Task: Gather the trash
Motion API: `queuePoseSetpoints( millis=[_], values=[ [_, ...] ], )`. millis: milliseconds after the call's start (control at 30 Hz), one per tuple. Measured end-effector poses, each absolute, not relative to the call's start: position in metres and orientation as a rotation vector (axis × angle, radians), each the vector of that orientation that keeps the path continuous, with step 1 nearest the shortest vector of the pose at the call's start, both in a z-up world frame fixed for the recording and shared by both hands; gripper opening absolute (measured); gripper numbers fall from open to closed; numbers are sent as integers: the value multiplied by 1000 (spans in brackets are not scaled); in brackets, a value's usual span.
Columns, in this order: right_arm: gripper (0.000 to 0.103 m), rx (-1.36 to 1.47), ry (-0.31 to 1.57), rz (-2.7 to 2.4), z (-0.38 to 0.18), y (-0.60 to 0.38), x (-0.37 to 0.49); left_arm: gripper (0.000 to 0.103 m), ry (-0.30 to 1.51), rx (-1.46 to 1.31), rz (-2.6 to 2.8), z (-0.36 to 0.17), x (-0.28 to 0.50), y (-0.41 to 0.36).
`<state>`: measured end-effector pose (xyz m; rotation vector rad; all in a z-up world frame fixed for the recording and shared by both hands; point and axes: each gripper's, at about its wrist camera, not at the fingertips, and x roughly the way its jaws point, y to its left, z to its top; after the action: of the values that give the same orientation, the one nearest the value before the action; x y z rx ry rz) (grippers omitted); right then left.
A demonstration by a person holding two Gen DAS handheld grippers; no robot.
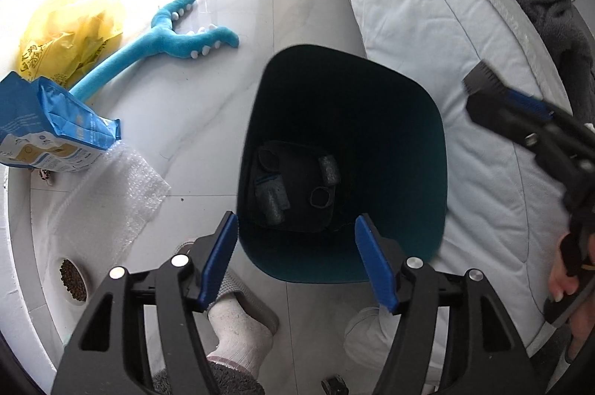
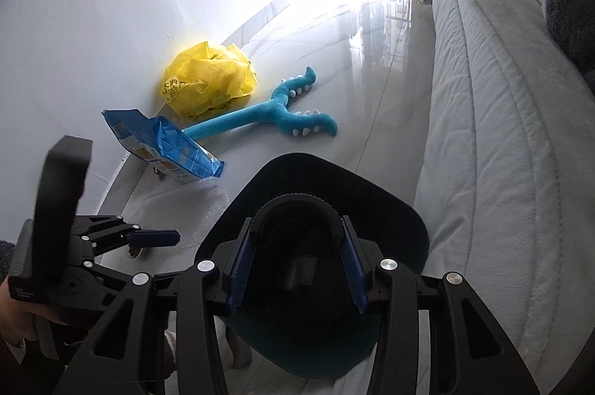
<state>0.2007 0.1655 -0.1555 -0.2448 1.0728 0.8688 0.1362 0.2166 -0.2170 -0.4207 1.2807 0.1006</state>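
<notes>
Black foam arc [image 2: 295,209] in right tongs [image 2: 295,265], over bin [image 2: 405,227]

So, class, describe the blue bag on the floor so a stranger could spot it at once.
Start at the dark bin standing on the floor beside the bed. Look toward the white wall, past the sheet of bubble wrap, to the blue bag lying on its side. Unlike the crumpled yellow bag and the plush blue toy behind it, it is a stiff, creased, printed packet with its top open.
</notes>
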Motion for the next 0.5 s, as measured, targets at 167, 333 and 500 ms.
queuePoseSetpoints(
  millis=[167,333,500],
  values=[
    [45,-267,1124,864,-179,178,201,71,1238,-412,122,-205,132,227],
    [46,-290,1164,855,-198,186,201,72,1182,-396,129,-188,127,235],
    [46,-318,1199,848,-215,194,199,72,1117,-394,126,-171,121,239]
  ],
)
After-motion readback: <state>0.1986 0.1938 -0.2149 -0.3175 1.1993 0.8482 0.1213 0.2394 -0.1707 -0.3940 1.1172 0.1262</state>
